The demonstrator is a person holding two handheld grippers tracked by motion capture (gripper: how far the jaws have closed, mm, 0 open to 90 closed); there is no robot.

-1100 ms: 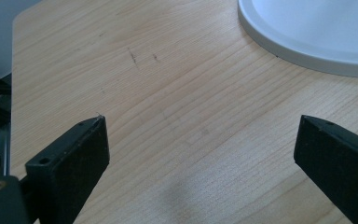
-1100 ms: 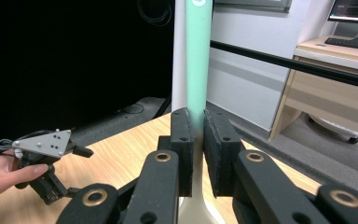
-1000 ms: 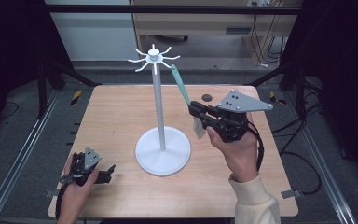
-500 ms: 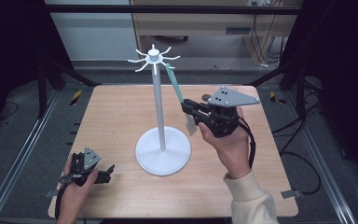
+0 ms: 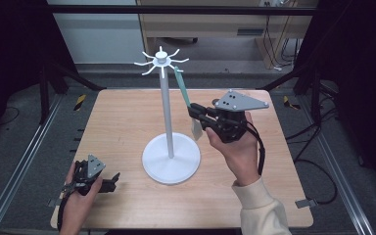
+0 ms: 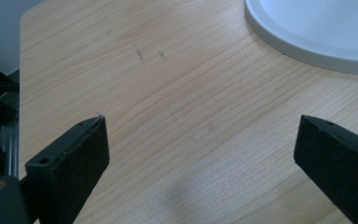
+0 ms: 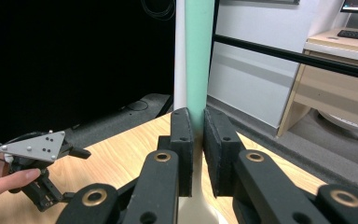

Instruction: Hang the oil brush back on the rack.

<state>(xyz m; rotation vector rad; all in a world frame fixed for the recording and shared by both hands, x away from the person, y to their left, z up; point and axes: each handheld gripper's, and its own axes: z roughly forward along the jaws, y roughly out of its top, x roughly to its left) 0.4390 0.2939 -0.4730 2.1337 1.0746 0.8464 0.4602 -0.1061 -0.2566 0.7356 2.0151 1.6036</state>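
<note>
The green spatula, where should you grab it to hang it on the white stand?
Grip the spatula low on its flat green handle, just above the pale blade, coming from the side away from the stand's pole. That is how the right gripper holds it, jaws shut across the flat faces. It leaves the top end free to reach the hooks.

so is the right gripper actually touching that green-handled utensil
Touching. In the right gripper view the right gripper has both black pads pressed against the green-handled utensil, with no gap either side. The high view shows it held beside the white stand.
</note>
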